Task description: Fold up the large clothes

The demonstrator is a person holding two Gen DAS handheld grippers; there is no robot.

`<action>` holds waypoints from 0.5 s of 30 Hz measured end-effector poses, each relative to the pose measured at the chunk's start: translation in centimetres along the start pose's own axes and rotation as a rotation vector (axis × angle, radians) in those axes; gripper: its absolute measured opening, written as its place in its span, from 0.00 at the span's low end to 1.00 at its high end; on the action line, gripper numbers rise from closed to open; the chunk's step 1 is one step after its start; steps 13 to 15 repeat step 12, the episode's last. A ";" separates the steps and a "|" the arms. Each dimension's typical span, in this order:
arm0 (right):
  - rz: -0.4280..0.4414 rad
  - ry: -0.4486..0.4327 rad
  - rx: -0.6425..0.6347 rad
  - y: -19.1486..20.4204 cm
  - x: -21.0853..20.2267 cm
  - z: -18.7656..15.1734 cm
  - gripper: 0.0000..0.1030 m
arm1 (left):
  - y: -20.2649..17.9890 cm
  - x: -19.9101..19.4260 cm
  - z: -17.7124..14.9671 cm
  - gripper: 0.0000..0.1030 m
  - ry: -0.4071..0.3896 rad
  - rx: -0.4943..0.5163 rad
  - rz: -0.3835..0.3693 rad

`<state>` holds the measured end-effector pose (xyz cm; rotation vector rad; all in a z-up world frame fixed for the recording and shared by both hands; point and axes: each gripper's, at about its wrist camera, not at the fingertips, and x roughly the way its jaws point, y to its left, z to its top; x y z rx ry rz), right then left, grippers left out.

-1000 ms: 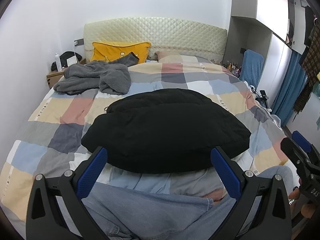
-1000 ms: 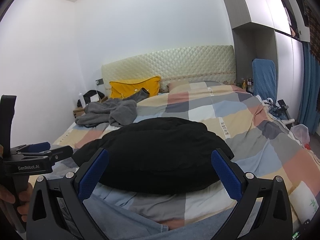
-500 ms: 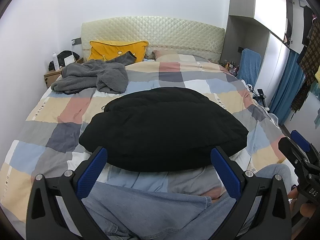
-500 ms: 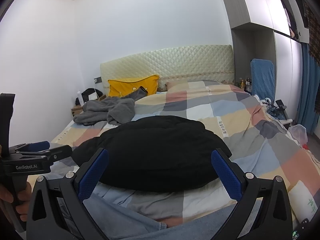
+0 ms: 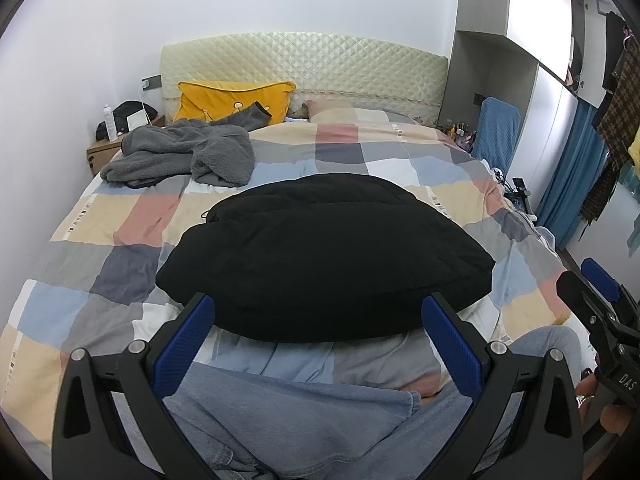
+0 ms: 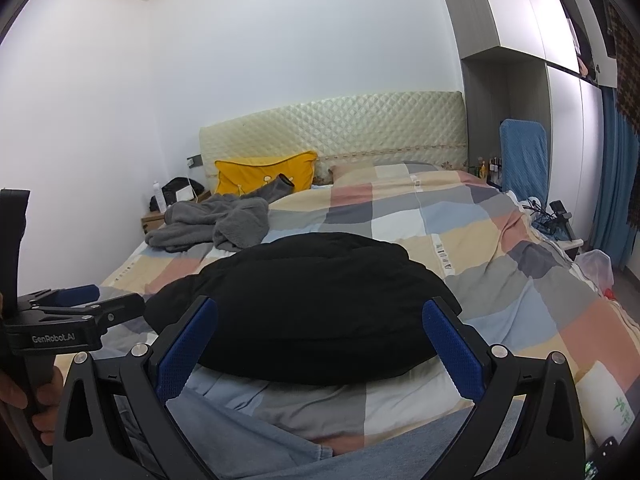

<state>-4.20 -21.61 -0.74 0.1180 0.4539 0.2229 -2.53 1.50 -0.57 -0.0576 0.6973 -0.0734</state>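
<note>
A black padded coat (image 5: 324,256) lies folded in a puffy mound on the checked bedspread (image 5: 120,220); it also shows in the right wrist view (image 6: 308,304). My left gripper (image 5: 318,332) is open and empty, held just short of the coat's near edge. My right gripper (image 6: 320,340) is open and empty, at the near edge too. The right gripper shows at the right edge of the left wrist view (image 5: 600,312). The left gripper shows at the left of the right wrist view (image 6: 76,316). A grey fleece garment (image 5: 184,156) lies crumpled at the far left of the bed.
A yellow pillow (image 5: 232,96) leans on the quilted headboard (image 5: 304,64). A nightstand (image 5: 104,152) with a bottle stands at the far left. A blue chair (image 5: 496,128), wardrobe and blue curtain (image 5: 576,176) are on the right. The person's grey trousers (image 5: 304,420) fill the foreground.
Both grippers have lifted and drawn back slightly from the coat, staying open. The coat and the grey garment have not moved.
</note>
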 end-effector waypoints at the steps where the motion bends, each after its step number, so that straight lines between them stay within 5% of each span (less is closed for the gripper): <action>1: 0.003 -0.001 0.001 -0.1 0.0 0.0 1.00 | 0.0 0.0 0.0 1.00 -0.001 -0.001 0.000; 15: 0.000 -0.004 0.001 0.0 0.0 -0.1 1.00 | -0.2 0.1 0.0 1.00 -0.002 0.000 -0.002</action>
